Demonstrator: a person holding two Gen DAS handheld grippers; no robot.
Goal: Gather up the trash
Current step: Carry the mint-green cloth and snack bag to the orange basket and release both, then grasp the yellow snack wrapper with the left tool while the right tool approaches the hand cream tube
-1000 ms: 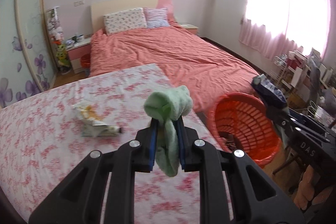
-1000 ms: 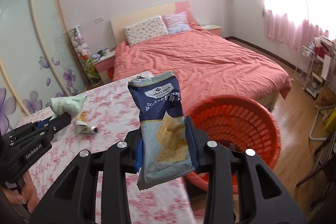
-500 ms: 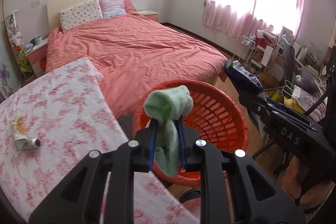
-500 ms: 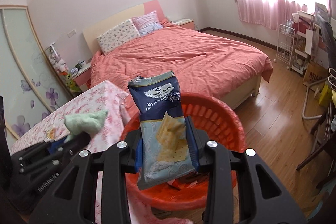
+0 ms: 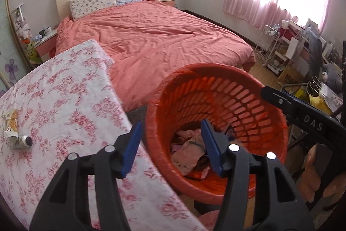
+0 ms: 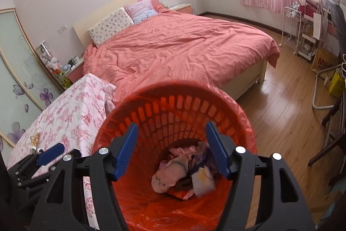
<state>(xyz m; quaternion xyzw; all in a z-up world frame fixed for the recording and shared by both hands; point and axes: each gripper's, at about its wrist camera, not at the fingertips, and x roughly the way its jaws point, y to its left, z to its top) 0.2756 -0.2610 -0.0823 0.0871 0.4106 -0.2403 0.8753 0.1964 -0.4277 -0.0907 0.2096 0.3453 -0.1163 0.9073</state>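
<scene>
My left gripper [image 5: 172, 141] hangs over the near rim of the orange basket [image 5: 216, 70], which has an orange bag as liner. Its jaws are opening with nothing between them. My right gripper [image 6: 172, 133] points straight into the same basket [image 6: 173, 86]; its jaws are opening too and hold nothing. Crumpled trash [image 6: 186, 172] lies on the basket's bottom, a pale bag piece among it. On the floral tablecloth [image 5: 64, 101] at the left lie a torn wrapper and a small tube [image 5: 17, 133]. One finger [image 5: 279, 99] of the right gripper reaches over the basket's far rim.
A large bed with a salmon cover [image 6: 183, 42] stands behind the basket. Wooden floor [image 6: 281, 112] lies to the right, with a chair leg, a white rack and boxes along the window wall. A person's hand [image 5: 313, 174] holds the right gripper.
Both grippers swung from the table to over the basket and dipped. The green cloth has left the left jaws and the blue snack bag the right jaws; both jaws now stand apart.
</scene>
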